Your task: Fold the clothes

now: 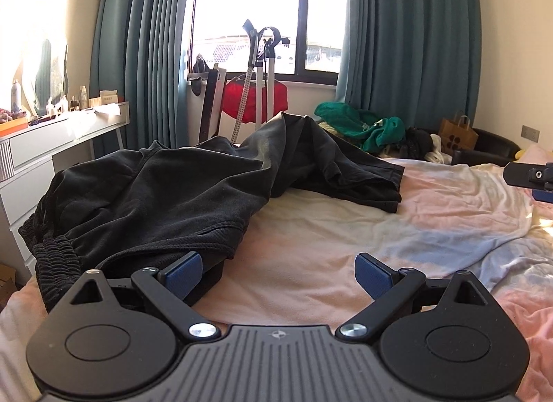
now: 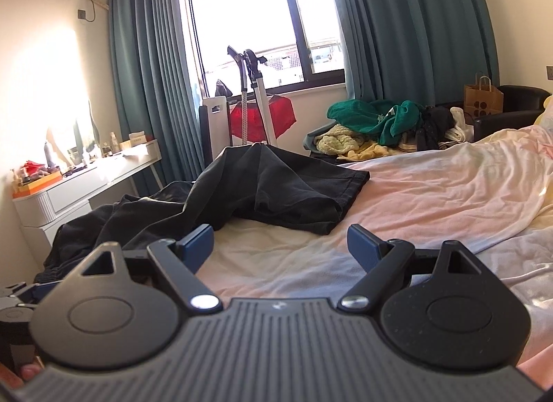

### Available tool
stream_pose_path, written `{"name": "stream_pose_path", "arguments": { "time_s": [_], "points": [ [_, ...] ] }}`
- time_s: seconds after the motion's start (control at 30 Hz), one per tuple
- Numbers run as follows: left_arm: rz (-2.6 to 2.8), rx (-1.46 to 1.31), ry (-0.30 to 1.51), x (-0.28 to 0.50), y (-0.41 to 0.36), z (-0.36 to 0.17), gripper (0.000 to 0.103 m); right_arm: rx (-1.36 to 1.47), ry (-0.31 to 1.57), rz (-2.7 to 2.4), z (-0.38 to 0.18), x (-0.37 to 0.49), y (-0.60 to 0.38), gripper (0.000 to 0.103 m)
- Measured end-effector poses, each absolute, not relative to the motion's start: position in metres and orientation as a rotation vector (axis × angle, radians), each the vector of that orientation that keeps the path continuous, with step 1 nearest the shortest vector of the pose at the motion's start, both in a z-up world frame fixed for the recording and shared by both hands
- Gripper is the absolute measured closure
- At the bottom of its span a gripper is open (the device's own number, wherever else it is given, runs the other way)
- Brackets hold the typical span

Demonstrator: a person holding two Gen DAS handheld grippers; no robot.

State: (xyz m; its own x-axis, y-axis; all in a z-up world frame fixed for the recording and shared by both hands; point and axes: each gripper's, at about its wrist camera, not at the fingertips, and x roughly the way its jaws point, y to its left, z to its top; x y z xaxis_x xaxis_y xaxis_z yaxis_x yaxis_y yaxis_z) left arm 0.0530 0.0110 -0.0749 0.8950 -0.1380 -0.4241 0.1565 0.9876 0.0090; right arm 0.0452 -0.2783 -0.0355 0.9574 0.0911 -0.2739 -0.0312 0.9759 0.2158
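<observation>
Both grippers spread wide over the bed, gripping nothing; black trousers lie unfolded

Left gripper [image 1: 278,272]: blue pads [image 1: 183,272] far apart, nothing between them, left pad just beside the elastic waistband of the black trousers [image 1: 166,188] at the bed's [image 1: 432,201] left edge. Right gripper [image 2: 280,246]: spread wide too, bare sheet between its pads. Trousers are crumpled, waist at the near left edge, legs running toward the far edge by the window [image 2: 262,22], one hem flat on the sheet. Pile of green clothes [image 2: 376,118] sits beyond the far edge
</observation>
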Motion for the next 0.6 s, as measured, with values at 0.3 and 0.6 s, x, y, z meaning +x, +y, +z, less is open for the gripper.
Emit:
{"name": "stream_pose_path", "arguments": {
  "time_s": [0.3,0.6],
  "points": [
    [-0.123,0.045,0.447,0.055,0.017,-0.078,0.007,0.223,0.3,0.057,-0.038,0.046,-0.28,0.017],
    [-0.106,0.119,0.475,0.112,0.017,-0.063,0.007,0.247,0.323,0.009,-0.043,0.049,-0.291,0.017]
  ]
}}
